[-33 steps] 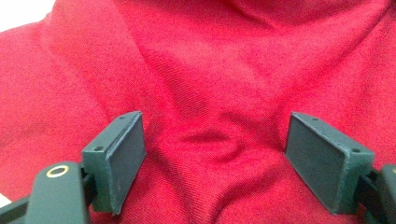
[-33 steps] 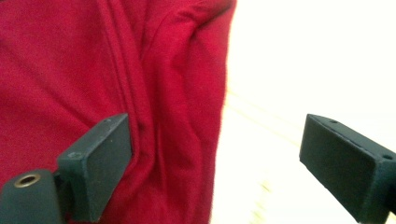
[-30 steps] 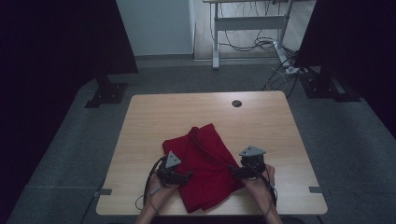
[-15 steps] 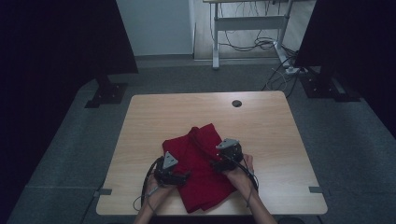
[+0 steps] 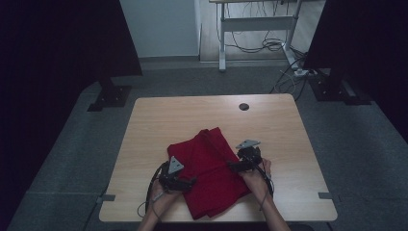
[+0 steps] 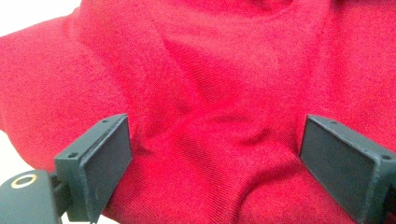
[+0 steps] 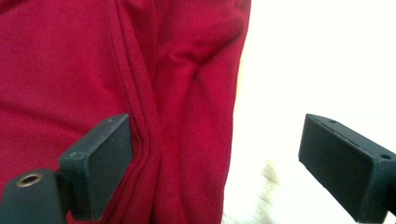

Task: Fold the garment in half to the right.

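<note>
One red cloth (image 5: 209, 173) on table (image 5: 288, 125); two grippers, left (image 5: 188, 183) and right (image 5: 232, 166), fingers apart, gripping nothing.

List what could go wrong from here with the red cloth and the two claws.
1. The left claw stands open over a raised wrinkle of the red cloth; its jaws have just been opening, and closing here might pinch several layers at once.
2. The right claw is open astride the cloth's hemmed edge, one jaw over bare table; it could catch only the hem and slip.
3. The cloth's near corner lies close to the table's front edge; a tug might drag it off.
</note>
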The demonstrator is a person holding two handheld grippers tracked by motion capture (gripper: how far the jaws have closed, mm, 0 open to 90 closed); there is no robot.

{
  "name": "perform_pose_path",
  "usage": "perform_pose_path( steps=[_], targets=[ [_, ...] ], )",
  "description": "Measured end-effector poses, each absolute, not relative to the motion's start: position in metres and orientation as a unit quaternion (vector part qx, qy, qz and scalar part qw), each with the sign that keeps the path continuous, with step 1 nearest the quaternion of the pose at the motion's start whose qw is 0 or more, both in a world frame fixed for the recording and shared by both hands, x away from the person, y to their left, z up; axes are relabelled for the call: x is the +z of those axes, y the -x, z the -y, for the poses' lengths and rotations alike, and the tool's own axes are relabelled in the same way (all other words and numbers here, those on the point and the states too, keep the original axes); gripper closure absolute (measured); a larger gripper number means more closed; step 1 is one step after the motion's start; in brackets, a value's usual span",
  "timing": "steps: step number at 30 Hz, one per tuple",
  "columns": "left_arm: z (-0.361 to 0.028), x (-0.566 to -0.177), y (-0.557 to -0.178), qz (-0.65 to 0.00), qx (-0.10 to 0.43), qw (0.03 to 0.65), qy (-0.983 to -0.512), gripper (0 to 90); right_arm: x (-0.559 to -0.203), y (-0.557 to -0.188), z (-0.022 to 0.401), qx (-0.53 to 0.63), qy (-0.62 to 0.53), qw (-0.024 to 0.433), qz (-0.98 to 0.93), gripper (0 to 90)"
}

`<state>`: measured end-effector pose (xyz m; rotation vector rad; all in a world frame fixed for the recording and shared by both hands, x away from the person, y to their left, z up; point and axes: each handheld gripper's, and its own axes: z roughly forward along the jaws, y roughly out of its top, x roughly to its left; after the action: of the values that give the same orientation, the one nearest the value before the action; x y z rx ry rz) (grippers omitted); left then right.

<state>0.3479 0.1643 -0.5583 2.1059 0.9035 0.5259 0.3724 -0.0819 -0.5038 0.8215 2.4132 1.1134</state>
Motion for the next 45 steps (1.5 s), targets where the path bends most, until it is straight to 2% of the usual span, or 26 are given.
perform_pose_path(
  steps=[3,4,6,7,9,10,11,12,15,20,27,32,33,35,36,38,39,41,45],
  targets=[
    [-0.164,-0.558,-0.348,-0.356,0.209,0.383,-0.826,7.1,-0.504,-0.372,0.082,0.394,-0.291,0.179,-0.854,9.7],
    [-0.164,-0.558,-0.348,-0.356,0.209,0.383,-0.826,7.1,-0.510,-0.373,0.055,0.396,-0.257,0.155,-0.868,9.7],
    [-0.164,-0.558,-0.348,-0.357,0.209,0.382,-0.826,6.7,-0.510,-0.373,0.055,0.396,-0.257,0.155,-0.868,8.8],
    [-0.164,-0.558,-0.348,-0.357,0.209,0.382,-0.826,6.7,-0.522,-0.384,0.042,0.391,-0.245,0.147,-0.875,8.8],
    [-0.164,-0.558,-0.348,-0.359,0.208,0.382,-0.826,6.4,-0.522,-0.384,0.042,0.391,-0.245,0.147,-0.875,6.5],
    [-0.164,-0.558,-0.348,-0.359,0.208,0.382,-0.826,6.4,-0.537,-0.407,0.051,0.375,-0.293,0.162,-0.864,6.5],
    [-0.164,-0.558,-0.348,-0.359,0.208,0.382,-0.826,6.4,-0.537,-0.407,0.051,0.375,-0.293,0.162,-0.864,8.6],
    [-0.163,-0.558,-0.348,-0.358,0.209,0.380,-0.827,6.3,-0.550,-0.425,0.071,0.367,-0.334,0.153,-0.854,9.8],
    [-0.163,-0.558,-0.349,-0.358,0.207,0.380,-0.827,6.2,-0.549,-0.426,0.074,0.366,-0.337,0.157,-0.853,10.0],
    [-0.163,-0.558,-0.349,-0.358,0.208,0.379,-0.828,6.0,-0.538,-0.417,0.080,0.362,-0.326,0.171,-0.856,9.4],
    [-0.163,-0.557,-0.346,-0.352,0.220,0.389,-0.823,6.3,-0.527,-0.398,0.072,0.379,-0.285,0.163,-0.865,9.1],
    [-0.165,-0.546,-0.342,-0.350,0.216,0.403,-0.817,6.3,-0.521,-0.385,0.082,0.382,-0.278,0.163,-0.866,8.8],
    [-0.169,-0.535,-0.335,-0.351,0.199,0.420,-0.813,6.3,-0.521,-0.385,0.082,0.382,-0.278,0.163,-0.866,8.6],
    [-0.169,-0.535,-0.335,-0.351,0.199,0.420,-0.813,5.9,-0.521,-0.375,0.094,0.381,-0.276,0.160,-0.868,8.6],
    [-0.172,-0.534,-0.325,-0.353,0.176,0.428,-0.813,5.9,-0.521,-0.375,0.094,0.381,-0.276,0.160,-0.868,8.3],
    [-0.172,-0.534,-0.325,-0.353,0.176,0.428,-0.813,5.9,-0.523,-0.364,0.107,0.380,-0.274,0.157,-0.869,8.3],
    [-0.170,-0.545,-0.320,-0.352,0.158,0.406,-0.828,5.9,-0.523,-0.364,0.107,0.380,-0.274,0.157,-0.869,8.2],
    [-0.167,-0.552,-0.320,-0.343,0.169,0.382,-0.841,6.0,-0.538,-0.352,0.121,0.368,-0.274,0.136,-0.878,8.7],
    [-0.162,-0.554,-0.327,-0.331,0.183,0.358,-0.854,5.7,-0.543,-0.350,0.123,0.358,-0.276,0.130,-0.883,9.0]
  ],
)
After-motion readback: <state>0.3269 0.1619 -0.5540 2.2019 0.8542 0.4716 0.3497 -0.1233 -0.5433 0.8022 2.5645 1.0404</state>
